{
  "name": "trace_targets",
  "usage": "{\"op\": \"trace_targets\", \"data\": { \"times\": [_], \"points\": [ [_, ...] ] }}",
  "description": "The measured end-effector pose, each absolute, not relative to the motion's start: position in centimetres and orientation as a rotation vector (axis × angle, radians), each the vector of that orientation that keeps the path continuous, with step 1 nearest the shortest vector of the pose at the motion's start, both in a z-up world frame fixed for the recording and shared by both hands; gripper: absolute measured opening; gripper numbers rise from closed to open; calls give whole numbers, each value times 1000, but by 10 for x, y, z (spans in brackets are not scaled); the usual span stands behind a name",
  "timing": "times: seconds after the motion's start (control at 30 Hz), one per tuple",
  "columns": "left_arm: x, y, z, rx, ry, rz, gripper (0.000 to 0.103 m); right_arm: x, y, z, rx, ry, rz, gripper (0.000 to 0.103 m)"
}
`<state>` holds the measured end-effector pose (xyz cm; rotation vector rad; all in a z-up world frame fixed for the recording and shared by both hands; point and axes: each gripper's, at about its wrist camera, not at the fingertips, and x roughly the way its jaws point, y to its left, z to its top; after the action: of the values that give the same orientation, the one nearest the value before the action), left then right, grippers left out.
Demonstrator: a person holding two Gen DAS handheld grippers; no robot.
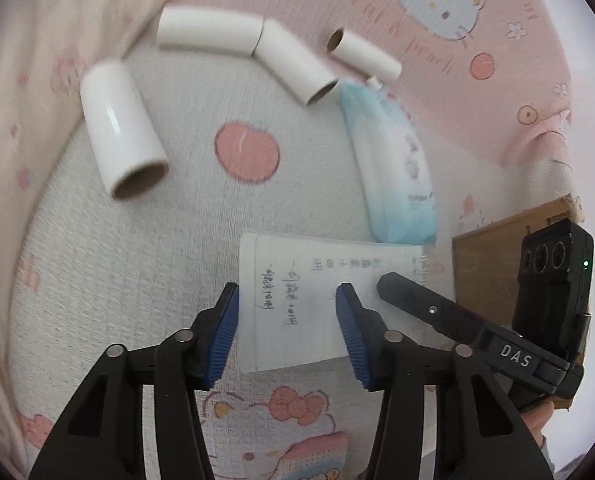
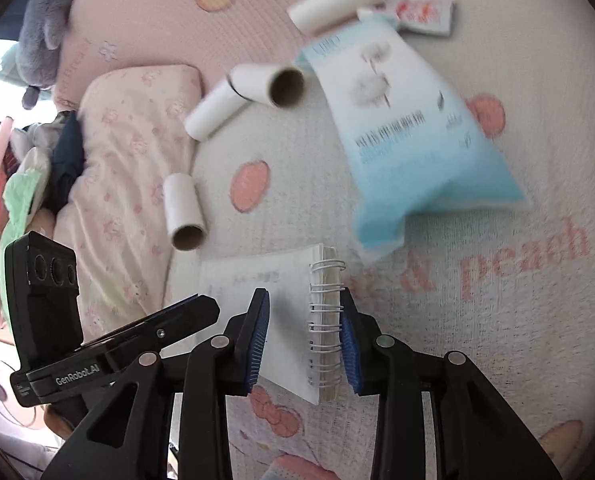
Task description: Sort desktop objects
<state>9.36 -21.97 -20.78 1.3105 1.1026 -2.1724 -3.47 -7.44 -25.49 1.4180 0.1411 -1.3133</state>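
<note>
A small spiral notepad with handwriting lies on the patterned blanket. My left gripper hangs over it, open, its blue pads well apart and touching nothing. In the right wrist view, my right gripper is open, and its jaws straddle the wire-bound edge of the notepad without pressing it. One black finger of the right gripper shows over the pad's right edge. Several white cardboard tubes and a blue-white pouch lie beyond the notepad.
A cardboard box sits at the right. A pink pillow and a pile of clothes lie at the left, with a grey plush toy behind. A small flat pack lies by the far tube.
</note>
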Motion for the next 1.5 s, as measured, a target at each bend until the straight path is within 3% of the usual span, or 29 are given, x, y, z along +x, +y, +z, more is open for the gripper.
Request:
{"op": "trace_targets", "data": {
  "times": [0.43, 0.97, 1.5],
  "points": [
    [86, -202, -127, 1156, 971, -2330, 50, -43, -52, -170, 1236, 43, -1358, 31],
    [7, -152, -31, 1046, 682, -2634, 50, -97, 6, -67, 1009, -57, -1551, 31],
    [-108, -81, 4, 1115, 681, -2914, 49, -189, 95, -29, 947, -143, -1798, 31]
  ]
}}
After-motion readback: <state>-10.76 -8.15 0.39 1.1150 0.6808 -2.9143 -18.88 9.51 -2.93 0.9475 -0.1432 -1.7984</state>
